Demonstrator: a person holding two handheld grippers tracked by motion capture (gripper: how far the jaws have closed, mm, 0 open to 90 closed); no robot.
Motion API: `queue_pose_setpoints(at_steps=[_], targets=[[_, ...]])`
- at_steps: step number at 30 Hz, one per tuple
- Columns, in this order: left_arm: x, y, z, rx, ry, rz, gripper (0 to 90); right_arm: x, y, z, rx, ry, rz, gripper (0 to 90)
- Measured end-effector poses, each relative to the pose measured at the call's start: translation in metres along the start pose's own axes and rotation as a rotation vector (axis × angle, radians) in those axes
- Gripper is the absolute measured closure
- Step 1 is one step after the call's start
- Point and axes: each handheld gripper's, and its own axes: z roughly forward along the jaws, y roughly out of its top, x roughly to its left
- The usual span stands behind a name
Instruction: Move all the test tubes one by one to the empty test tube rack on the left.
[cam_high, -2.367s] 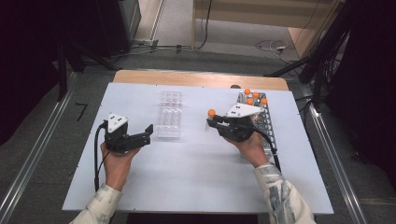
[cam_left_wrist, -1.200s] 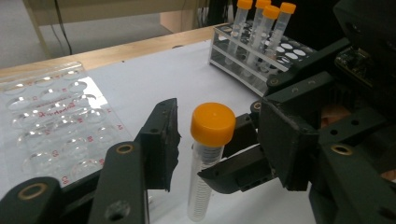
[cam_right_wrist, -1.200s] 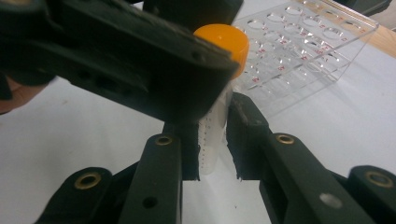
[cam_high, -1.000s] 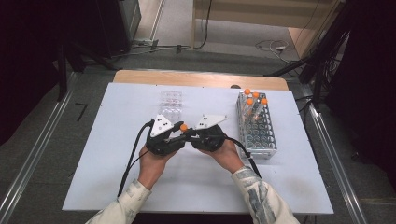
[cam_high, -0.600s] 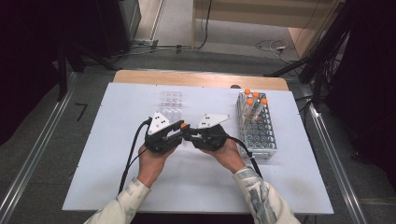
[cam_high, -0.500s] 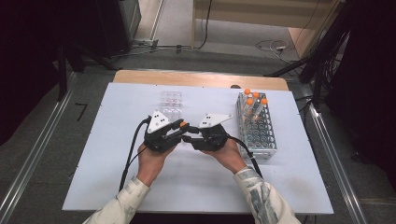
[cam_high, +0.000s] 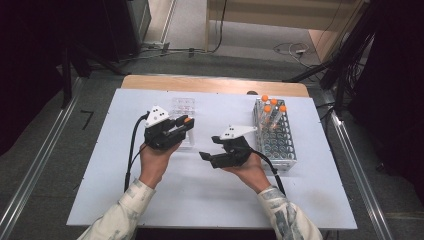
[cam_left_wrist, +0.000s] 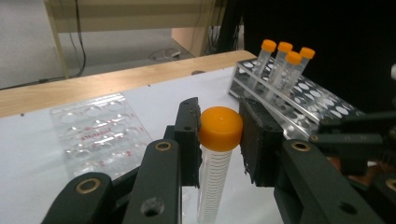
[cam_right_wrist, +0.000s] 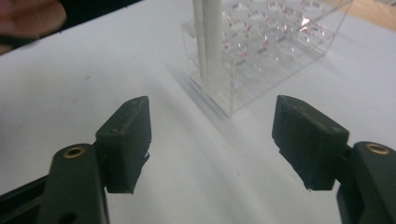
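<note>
A clear tube with an orange cap (cam_left_wrist: 220, 128) stands upright between the jaws of my left gripper (cam_left_wrist: 219, 140), which is shut on it just below the cap. In the high view the left gripper (cam_high: 186, 125) holds the tube (cam_high: 188, 120) at the near edge of the clear plastic rack (cam_high: 182, 106). The tube's white body (cam_right_wrist: 209, 42) shows against that rack's near corner (cam_right_wrist: 261, 51); whether it sits in a well I cannot tell. My right gripper (cam_high: 207, 148) rests mid-table with its jaws wide apart (cam_right_wrist: 212, 140) and nothing between them.
A white tube rack (cam_high: 276, 142) with several orange-capped tubes (cam_high: 272, 106) at its far end stands at the right (cam_left_wrist: 299, 93). A wooden strip (cam_high: 210, 85) edges the table's far side. Bare white tabletop (cam_high: 200, 195) lies near the front.
The grippers met at mid-table with the tube between them. Now the left gripper has carried the tube left to the clear rack, and the right gripper has opened and drawn back.
</note>
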Motion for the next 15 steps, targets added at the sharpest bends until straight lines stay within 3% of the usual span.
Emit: queue_pose_setpoints(at_steps=[6,15], targets=[[0.013,0.014,-0.002,-0.014,0.045,0.008,70.3,-0.005,-0.009,0.001,0.029,-0.015,0.038,22.8],[0.032,0.025,-0.002,-0.023,0.097,-0.004,70.4,-0.003,-0.011,0.001,0.033,-0.018,0.03,22.9]])
